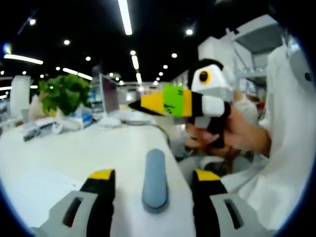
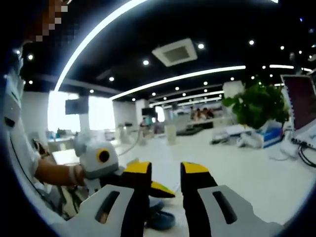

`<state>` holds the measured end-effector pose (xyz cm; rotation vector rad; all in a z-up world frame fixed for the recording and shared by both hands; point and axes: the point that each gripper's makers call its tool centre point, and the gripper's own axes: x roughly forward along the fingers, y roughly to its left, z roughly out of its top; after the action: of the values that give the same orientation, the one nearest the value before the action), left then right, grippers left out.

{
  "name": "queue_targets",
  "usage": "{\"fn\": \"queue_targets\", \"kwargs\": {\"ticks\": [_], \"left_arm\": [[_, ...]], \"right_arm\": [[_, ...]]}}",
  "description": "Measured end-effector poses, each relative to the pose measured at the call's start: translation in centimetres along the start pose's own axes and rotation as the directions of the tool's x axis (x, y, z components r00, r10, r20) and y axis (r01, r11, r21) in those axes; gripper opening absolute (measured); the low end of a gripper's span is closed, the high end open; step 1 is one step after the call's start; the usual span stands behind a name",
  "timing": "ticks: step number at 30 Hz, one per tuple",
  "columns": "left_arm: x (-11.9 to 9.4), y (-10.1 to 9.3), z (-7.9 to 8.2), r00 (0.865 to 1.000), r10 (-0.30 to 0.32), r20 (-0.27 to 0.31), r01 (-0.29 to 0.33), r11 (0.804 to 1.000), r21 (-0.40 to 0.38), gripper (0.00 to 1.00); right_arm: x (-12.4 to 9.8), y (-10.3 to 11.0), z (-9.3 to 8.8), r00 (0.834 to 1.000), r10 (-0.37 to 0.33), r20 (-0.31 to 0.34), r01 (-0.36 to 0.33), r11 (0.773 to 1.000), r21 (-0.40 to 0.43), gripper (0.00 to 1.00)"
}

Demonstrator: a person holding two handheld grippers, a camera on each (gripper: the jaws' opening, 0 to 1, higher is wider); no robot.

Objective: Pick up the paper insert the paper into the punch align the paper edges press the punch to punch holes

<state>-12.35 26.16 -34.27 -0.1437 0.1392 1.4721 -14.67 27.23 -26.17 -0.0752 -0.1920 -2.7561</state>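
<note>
A blue-grey hole punch (image 1: 154, 190) lies on the white table (image 1: 59, 158), seen end-on just beyond my left gripper (image 1: 154, 175). That gripper is open, its yellow-tipped jaws wide apart on either side of the punch and holding nothing. A hand (image 1: 232, 131) holds my right gripper (image 1: 148, 104) in the air above the table's far edge, pointing left. In the right gripper view my right gripper (image 2: 166, 168) is open by a narrow gap with nothing in it. Below it are the left gripper (image 2: 165, 190) and the punch (image 2: 160, 220).
A green potted plant (image 1: 61, 94) and a laptop (image 1: 109, 94) stand at the back of the table with small clutter (image 1: 44, 126). In the right gripper view the plant (image 2: 256, 106) and laptop (image 2: 301, 101) are at right. A person in white (image 1: 286, 128) is close by.
</note>
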Motion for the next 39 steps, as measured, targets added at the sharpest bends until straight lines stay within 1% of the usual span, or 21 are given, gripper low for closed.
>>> {"fn": "queue_targets", "kwargs": {"ticks": [2, 4, 5, 6, 8, 10, 14, 16, 17, 18, 21, 24, 27, 29, 30, 32, 34, 36, 39], "left_arm": [[0.1, 0.0, 0.3, 1.000, 0.005, 0.005, -0.005, 1.000, -0.003, 0.65], [-0.1, 0.2, 0.9, 1.000, 0.023, 0.013, -0.023, 1.000, 0.012, 0.66], [-0.3, 1.0, 1.3, 1.000, 0.024, 0.017, -0.025, 1.000, 0.016, 0.67], [-0.4, 1.3, 1.5, 1.000, 0.024, 0.019, -0.025, 0.999, 0.020, 0.67], [-0.7, 1.0, 2.1, 0.999, 0.026, 0.030, -0.027, 0.999, 0.030, 0.67], [-1.2, 1.1, 2.9, 0.999, 0.032, 0.038, -0.033, 0.999, 0.035, 0.67], [-2.7, 0.5, 3.5, 0.997, 0.047, 0.054, -0.048, 0.998, 0.033, 0.68], [-3.5, 0.4, 3.6, 0.996, 0.065, 0.056, -0.067, 0.997, 0.036, 0.70], [-4.3, 0.6, 3.6, 0.993, 0.099, 0.060, -0.101, 0.994, 0.039, 0.72], [-4.9, 0.7, 3.6, 0.991, 0.119, 0.063, -0.121, 0.992, 0.036, 0.74], [-6.6, 0.7, 2.8, 0.986, 0.156, 0.052, -0.157, 0.987, 0.014, 0.73], [-8.2, 0.7, 1.4, 0.980, 0.198, 0.023, -0.197, 0.980, -0.010, 0.76], [-9.5, 0.9, 0.2, 0.972, 0.235, 0.000, -0.235, 0.972, -0.030, 0.78], [-10.8, 1.2, -1.1, 0.960, 0.276, -0.048, -0.278, 0.959, -0.054, 0.82], [-11.3, 1.5, -1.5, 0.952, 0.301, -0.059, -0.303, 0.952, -0.039, 0.84], [-12.1, 1.5, -1.8, 0.946, 0.315, -0.070, -0.317, 0.948, -0.022, 0.82], [-12.8, 1.3, -1.9, 0.943, 0.324, -0.071, -0.327, 0.944, -0.035, 0.82], [-13.2, 1.2, -1.9, 0.943, 0.326, -0.070, -0.330, 0.943, -0.052, 0.82], [-13.4, 1.2, -2.4, 0.943, 0.326, -0.072, -0.331, 0.941, -0.070, 0.81]], "right_arm": [[-0.3, -0.2, 0.5, 1.000, 0.000, 0.010, 0.000, 1.000, 0.007, 0.28], [-0.7, -0.4, 1.1, 1.000, -0.004, 0.021, 0.004, 1.000, 0.001, 0.28], [-0.9, -0.6, 1.4, 1.000, -0.006, 0.026, 0.006, 1.000, -0.003, 0.28], [-1.0, -0.7, 1.5, 1.000, -0.008, 0.029, 0.008, 1.000, -0.006, 0.29], [-1.3, -1.0, 2.0, 0.999, -0.013, 0.036, 0.014, 1.000, -0.012, 0.29], [-1.5, -1.4, 2.3, 0.999, -0.015, 0.043, 0.015, 1.000, -0.015, 0.29], [-1.9, -1.9, 2.8, 0.998, -0.012, 0.054, 0.012, 1.000, -0.010, 0.30], [-2.1, -2.0, 2.8, 0.999, -0.010, 0.053, 0.011, 1.000, -0.016, 0.30], [-2.1, -2.1, 2.8, 0.999, -0.008, 0.051, 0.010, 1.000, -0.026, 0.30], [-2.2, -2.1, 2.8, 0.999, -0.004, 0.051, 0.006, 0.999, -0.038, 0.30], [-2.4, -2.3, 2.4, 1.000, 0.010, 0.028, -0.009, 0.999, -0.032, 0.30], [-2.6, -2.3, 1.9, 1.000, 0.028, 0.009, -0.027, 0.999, -0.027, 0.31], [-2.7, -2.5, 1.3, 0.999, 0.037, -0.021, -0.037, 0.999, -0.028, 0.37], [-2.8, -2.6, 0.8, 0.998, 0.038, -0.046, -0.040, 0.998, -0.038, 0.43], [-2.9, -2.6, 0.5, 0.997, 0.045, -0.061, -0.049, 0.997, -0.055, 0.44], [-3.1, -2.4, -0.4, 0.992, 0.064, -0.111, -0.076, 0.991, -0.107, 0.48], [-3.2, -2.3, -1.0, 0.987, 0.068, -0.142, -0.089, 0.985, -0.148, 0.51], [-3.4, -1.9, -1.3, 0.985, 0.083, -0.149, -0.110, 0.977, -0.181, 0.51], [-3.6, -1.6, -1.7, 0.982, 0.106, -0.153, -0.132, 0.976, -0.171, 0.51]]}}
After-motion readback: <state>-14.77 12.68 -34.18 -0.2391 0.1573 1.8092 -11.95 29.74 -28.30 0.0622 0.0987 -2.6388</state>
